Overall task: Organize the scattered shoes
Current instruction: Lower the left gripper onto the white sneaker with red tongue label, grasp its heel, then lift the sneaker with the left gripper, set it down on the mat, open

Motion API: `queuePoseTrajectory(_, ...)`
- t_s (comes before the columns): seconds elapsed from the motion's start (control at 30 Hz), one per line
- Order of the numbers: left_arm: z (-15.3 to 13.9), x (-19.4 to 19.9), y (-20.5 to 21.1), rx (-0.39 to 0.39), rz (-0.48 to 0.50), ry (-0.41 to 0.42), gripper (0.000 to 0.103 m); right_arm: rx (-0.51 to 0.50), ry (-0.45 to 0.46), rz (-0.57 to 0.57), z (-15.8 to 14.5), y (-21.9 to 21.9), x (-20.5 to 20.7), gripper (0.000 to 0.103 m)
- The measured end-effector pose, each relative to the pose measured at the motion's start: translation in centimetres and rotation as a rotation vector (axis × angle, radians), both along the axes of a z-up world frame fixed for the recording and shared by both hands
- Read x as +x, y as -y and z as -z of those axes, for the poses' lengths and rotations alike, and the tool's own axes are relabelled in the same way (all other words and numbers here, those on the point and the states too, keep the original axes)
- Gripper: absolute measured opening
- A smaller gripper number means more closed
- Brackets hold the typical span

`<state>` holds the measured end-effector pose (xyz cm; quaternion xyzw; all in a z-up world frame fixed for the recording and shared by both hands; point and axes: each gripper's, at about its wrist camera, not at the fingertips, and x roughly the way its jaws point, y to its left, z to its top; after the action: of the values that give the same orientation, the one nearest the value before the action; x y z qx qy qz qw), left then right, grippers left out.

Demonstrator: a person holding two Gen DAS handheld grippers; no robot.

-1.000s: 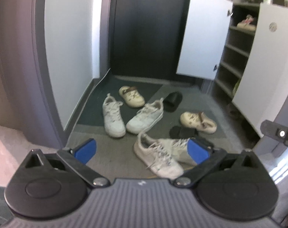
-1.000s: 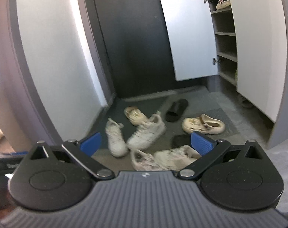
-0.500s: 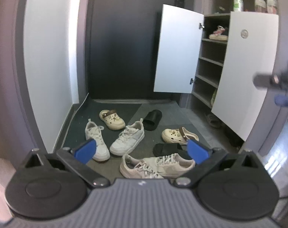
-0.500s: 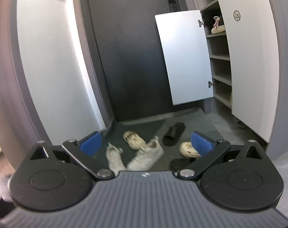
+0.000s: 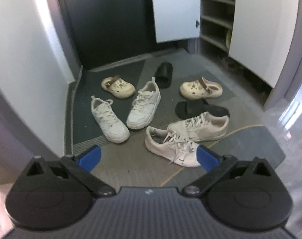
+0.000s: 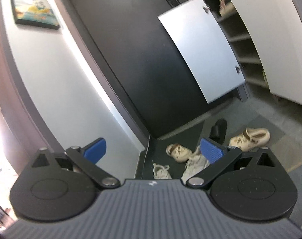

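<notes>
Left wrist view: the left hand-held gripper (image 5: 148,156) is spread wide and empty, above the floor (image 5: 131,165) in the lower centre of the frame. Eight shoes lie scattered mid-frame. The nearest sneaker (image 5: 171,149) sits just beyond the right pad, its loose laces (image 5: 178,145) trailing forward. A second sneaker (image 5: 200,127) touches it behind, and a black slide (image 5: 200,109) lies against that one. Risk: closing on laces alone would probably let the shoe swing or drop; a low approach may shove the neighbouring sneaker and slide. The open cabinet (image 5: 214,22) stands at upper right; its door (image 5: 174,10) projects into the path and could be struck during carrying.

Right wrist view: the right hand-held gripper (image 6: 154,152) is likewise released and empty, tilted, aimed mostly at the dark entry door (image 6: 131,59). Only a clog (image 6: 178,152), another clog (image 6: 250,139) and parts of two sneakers show at lower right. Risk: with this aim, a reach would lack clear sight of its target.
</notes>
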<state>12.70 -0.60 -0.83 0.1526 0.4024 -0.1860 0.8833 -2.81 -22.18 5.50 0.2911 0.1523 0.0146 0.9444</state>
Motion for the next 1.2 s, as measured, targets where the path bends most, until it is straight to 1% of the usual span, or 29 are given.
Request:
queuePoseTrajectory(0.07, 3.2, 3.5, 0.7, 0.008, 0.024, -0.016, 0.102, -0.015, -0.029, 0.005, 0.2, -0.3, 0.4, 0.103)
queuePoseTrajectory(0.13, 6.0, 6.0, 1.3, 0.005, 0.036, -0.037, 0.101, -0.068, -0.048, 0.028, 0.3, -0.8, 0.9, 0.103)
queuePoseTrajectory(0.17, 7.8, 7.8, 1.7, 0.002, 0.044, -0.050, 0.101, -0.071, -0.073, 0.024, 0.7, -1.0, 1.5, 0.103)
queuePoseTrajectory(0.27, 12.9, 12.2, 2.6, 0.000, 0.070, -0.080, 0.100, 0.011, -0.182, -0.022, 2.6, -0.9, 3.7, 0.103)
queuePoseTrajectory(0.33, 15.9, 14.8, 3.1, 0.003, 0.090, -0.098, 0.099, 0.049, -0.259, -0.027, 3.9, -0.6, 5.3, 0.103)
queuePoseTrajectory(0.4, 18.1, 16.8, 3.6, 0.008, 0.104, -0.126, 0.099, 0.038, -0.291, -0.016, 4.4, -0.4, 6.6, 0.103)
queuePoseTrajectory(0.43, 19.6, 18.1, 3.7, 0.012, 0.112, -0.152, 0.095, 0.023, -0.299, -0.003, 4.7, -0.3, 7.2, 0.103)
queuePoseTrajectory(0.5, 22.0, 20.2, 4.0, 0.022, 0.128, -0.180, 0.093, 0.012, -0.318, 0.014, 5.2, -0.1, 8.2, 0.103)
queuePoseTrajectory(0.6, 24.8, 22.3, 4.6, 0.074, 0.150, -0.176, 0.093, 0.038, -0.356, 0.016, 6.0, 0.6, 9.8, 0.103)
queuePoseTrajectory(0.67, 26.6, 23.7, 5.3, 0.111, 0.161, -0.195, 0.088, 0.060, -0.375, 0.023, 6.6, 1.2, 10.7, 0.103)
queuePoseTrajectory(0.73, 27.8, 24.7, 5.9, 0.122, 0.170, -0.215, 0.085, 0.071, -0.380, 0.042, 6.8, 1.7, 11.2, 0.103)
queuePoseTrajectory(0.87, 30.6, 26.3, 7.3, 0.124, 0.202, -0.280, 0.081, 0.084, -0.388, 0.082, 7.1, 2.6, 11.5, 0.103)
queuePoseTrajectory(1.0, 33.1, 26.6, 8.7, 0.156, 0.215, -0.299, 0.080, 0.097, -0.396, 0.121, 7.3, 3.5, 11.4, 0.103)
queuePoseTrajectory(1.03, 33.9, 26.5, 9.1, 0.183, 0.214, -0.307, 0.071, 0.104, -0.396, 0.120, 7.4, 3.6, 11.4, 0.103)
queuePoseTrajectory(1.07, 34.6, 26.5, 9.4, 0.208, 0.215, -0.316, 0.052, 0.112, -0.395, 0.116, 7.5, 3.6, 11.3, 0.103)
queuePoseTrajectory(1.1, 35.1, 26.5, 9.6, 0.232, 0.207, -0.315, 0.045, 0.118, -0.392, 0.112, 7.5, 3.7, 11.3, 0.103)
queuePoseTrajectory(1.13, 35.2, 26.6, 9.7, 0.250, 0.184, -0.303, 0.031, 0.124, -0.390, 0.109, 7.5, 3.8, 11.3, 0.103)
queuePoseTrajectory(1.17, 35.2, 26.7, 9.6, 0.262, 0.167, -0.305, 0.027, 0.130, -0.385, 0.106, 7.5, 3.8, 11.2, 0.103)
queuePoseTrajectory(1.2, 35.1, 26.8, 9.6, 0.275, 0.156, -0.309, 0.026, 0.138, -0.381, 0.104, 7.5, 3.8, 11.0, 0.103)
